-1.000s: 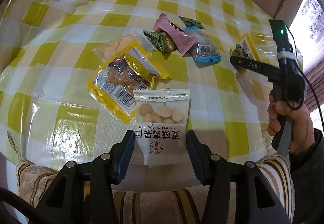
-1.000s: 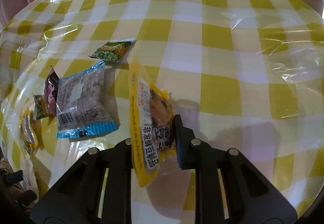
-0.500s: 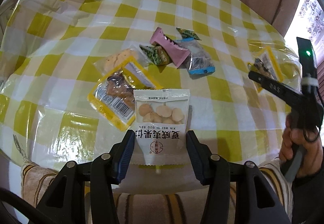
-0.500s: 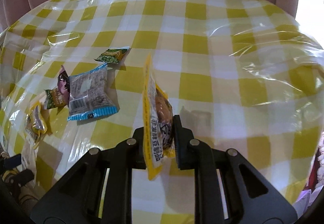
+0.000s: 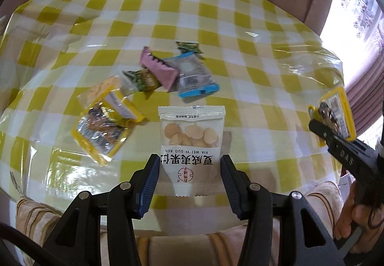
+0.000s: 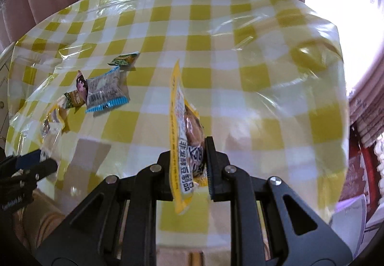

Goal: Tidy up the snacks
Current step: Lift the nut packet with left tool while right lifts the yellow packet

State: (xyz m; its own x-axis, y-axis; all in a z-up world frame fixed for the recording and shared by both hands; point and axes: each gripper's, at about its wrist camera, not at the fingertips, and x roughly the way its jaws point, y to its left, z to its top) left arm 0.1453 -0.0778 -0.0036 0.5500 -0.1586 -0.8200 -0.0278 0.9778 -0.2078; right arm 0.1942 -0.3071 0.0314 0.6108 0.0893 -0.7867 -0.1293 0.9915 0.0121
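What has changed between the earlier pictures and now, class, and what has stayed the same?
Both grippers have lifted back from the table. The right gripper carried its yellow packet up and rightward, away from the pile. The left gripper still holds the white nut packet. The snacks on the table have not moved.

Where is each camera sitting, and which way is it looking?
Left wrist: on the left gripper, looking down along its jaws at the white nut packet they hold and the checked table; a hand shows.
Right wrist: on the right gripper, looking down at its yellow packet; no hand shows.
Both see the blue-edged packet.
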